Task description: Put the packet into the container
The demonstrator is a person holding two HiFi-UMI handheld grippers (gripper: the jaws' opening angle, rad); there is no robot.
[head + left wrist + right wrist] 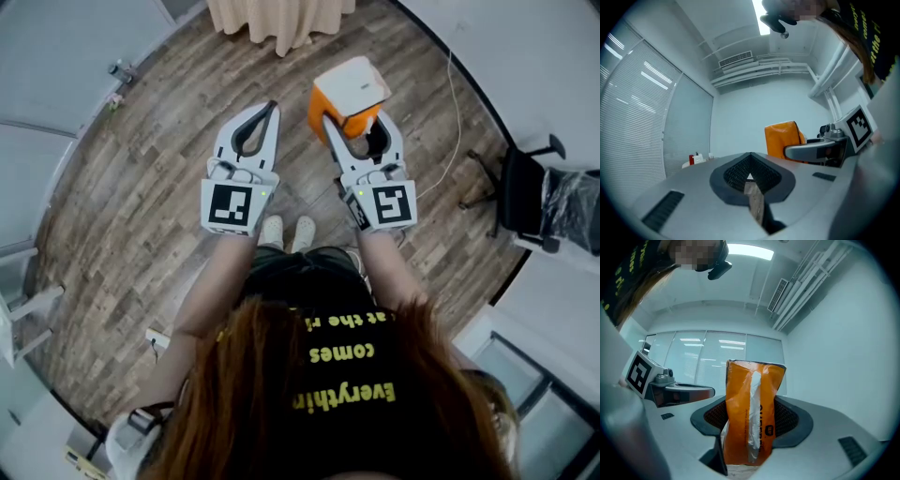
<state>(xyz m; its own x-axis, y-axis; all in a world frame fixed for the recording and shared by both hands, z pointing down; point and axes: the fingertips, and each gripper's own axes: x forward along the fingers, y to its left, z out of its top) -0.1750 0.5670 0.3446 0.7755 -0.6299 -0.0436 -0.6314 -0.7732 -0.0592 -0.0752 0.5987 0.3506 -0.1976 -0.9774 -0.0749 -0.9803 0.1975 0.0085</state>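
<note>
Head view: packet (352, 86) partly behind right gripper (354, 118)

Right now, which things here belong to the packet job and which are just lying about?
Job: orange packet, clamped in the right gripper; left gripper, shut, empty. No container shows.
Lying about: curtain, office chair.

Packet (349, 89) lower part hidden behind right claw (354, 125).

Wood-plank floor (141, 197), beige curtain (281, 19), black chair (520, 192).
</note>
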